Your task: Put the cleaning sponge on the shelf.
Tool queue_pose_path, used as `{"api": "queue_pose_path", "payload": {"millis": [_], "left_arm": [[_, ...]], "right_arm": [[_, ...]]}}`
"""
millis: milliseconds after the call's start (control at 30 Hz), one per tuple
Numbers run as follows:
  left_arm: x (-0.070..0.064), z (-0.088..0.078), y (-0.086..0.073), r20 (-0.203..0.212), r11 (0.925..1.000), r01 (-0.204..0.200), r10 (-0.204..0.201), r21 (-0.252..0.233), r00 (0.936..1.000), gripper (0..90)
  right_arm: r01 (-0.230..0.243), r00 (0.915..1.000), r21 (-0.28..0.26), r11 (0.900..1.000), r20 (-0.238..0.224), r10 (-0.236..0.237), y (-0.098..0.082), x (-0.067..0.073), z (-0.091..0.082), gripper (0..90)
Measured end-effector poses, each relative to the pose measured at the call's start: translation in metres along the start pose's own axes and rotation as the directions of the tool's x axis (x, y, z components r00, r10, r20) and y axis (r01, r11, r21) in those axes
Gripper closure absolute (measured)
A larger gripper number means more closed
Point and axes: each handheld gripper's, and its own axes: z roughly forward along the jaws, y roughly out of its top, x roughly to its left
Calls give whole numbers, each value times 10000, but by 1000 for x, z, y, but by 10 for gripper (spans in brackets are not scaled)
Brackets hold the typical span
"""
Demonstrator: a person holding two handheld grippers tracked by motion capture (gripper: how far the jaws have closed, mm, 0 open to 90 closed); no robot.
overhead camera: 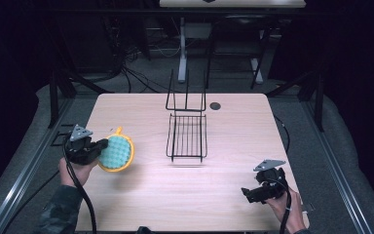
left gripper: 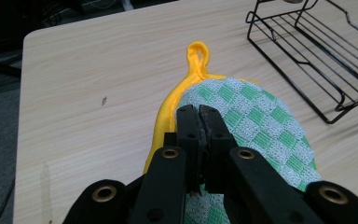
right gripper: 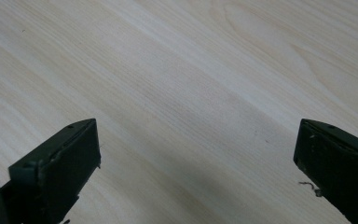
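The wooden table (overhead camera: 185,195) takes up most of the high view, pale and grained, with rounded corners and dark floor around it. Near its far middle stands a black wire rack (overhead camera: 187,136), its flat gridded shelf lying toward the person and an upright wire frame rising at its far end; a small dark round spot (overhead camera: 215,106) sits on the tabletop just beside that frame.

At the left side of the table, the left gripper (overhead camera: 100,146) holds a round pot holder (overhead camera: 116,153), green-and-white checked on its face with a yellow border and a small yellow loop at its far edge. The pot holder is tilted up off the surface, and a soft shadow lies on the wood beneath it. In the left gripper view the two black jaws are pressed close together with the cloth pinched between them, clamped on the near part of the checked face, while the loop points away from the jaws toward the far edge of the table.

The right gripper (overhead camera: 248,192) rests low at the near right of the table, well apart from the pot holder and the rack. In the right gripper view its jaws stand wide apart over bare wood, with nothing between them.
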Motion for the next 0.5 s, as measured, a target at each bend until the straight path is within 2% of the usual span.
{"api": "queue_pose_path", "payload": {"millis": [233, 267, 500], "left_arm": [[-6, -4, 6, 276, 9998, 34, -28, -209, 9996, 882], [-7, -6, 8, 436, 9991, 280, -266, -326, 9987, 881], [-16, -7, 16, 608, 9988, 95, -66, -488, 9981, 881]], "right_arm": [[57, 10000, 137, 9999, 50, -57, -1, 1, 3, 0], [-18, 10000, -18, 10000, 42, 18, 0, 0, 1, 0], [-27, 9999, -82, 10000, 151, 28, 0, 1, 0, 0]]}}
